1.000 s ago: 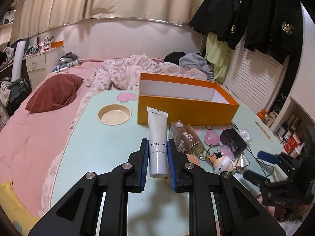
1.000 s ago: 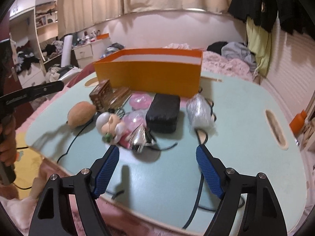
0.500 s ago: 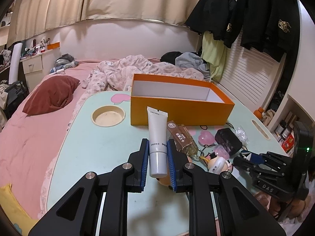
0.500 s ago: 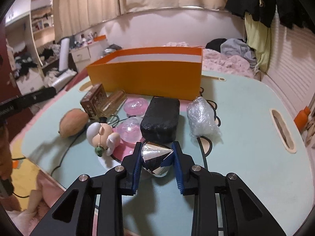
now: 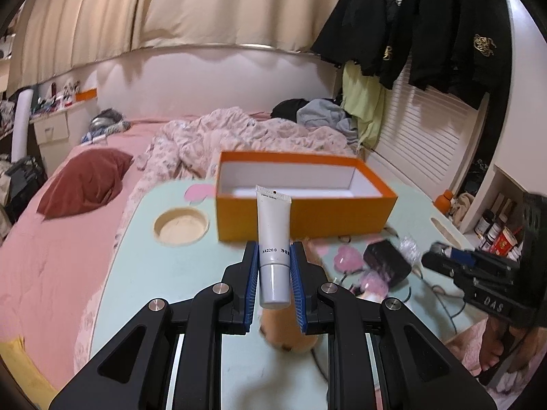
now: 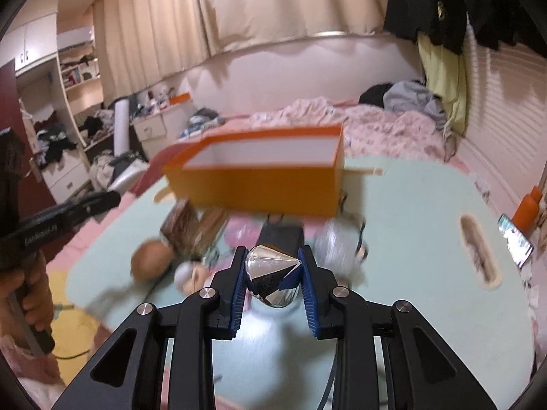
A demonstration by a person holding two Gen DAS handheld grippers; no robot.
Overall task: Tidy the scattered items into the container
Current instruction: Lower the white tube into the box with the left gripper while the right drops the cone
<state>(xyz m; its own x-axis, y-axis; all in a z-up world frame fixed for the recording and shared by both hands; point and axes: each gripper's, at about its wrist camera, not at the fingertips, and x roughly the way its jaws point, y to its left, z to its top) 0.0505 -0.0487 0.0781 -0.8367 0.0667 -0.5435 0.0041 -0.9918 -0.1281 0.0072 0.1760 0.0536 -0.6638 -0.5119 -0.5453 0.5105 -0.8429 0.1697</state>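
Both grippers were loaded: my left gripper (image 5: 273,275) clamped a tube (image 5: 273,239), my right gripper (image 6: 273,273) a silver cone (image 6: 271,275). Each needed releasing low inside the orange box (image 5: 307,215).

The right gripper (image 6: 273,273) is clamping a shiny silver cone (image 6: 271,275) between its blue fingers (image 6: 238,290), holding it above the pale green surface (image 6: 420,225). Beyond it, an open orange box (image 6: 259,181) is sitting on the surface, with a black pouch (image 6: 282,234), a brown round item (image 6: 150,263) and other blurred clutter lying just in front of it. At the left edge, a hand (image 6: 32,294) is gripping the handle of the other tool.
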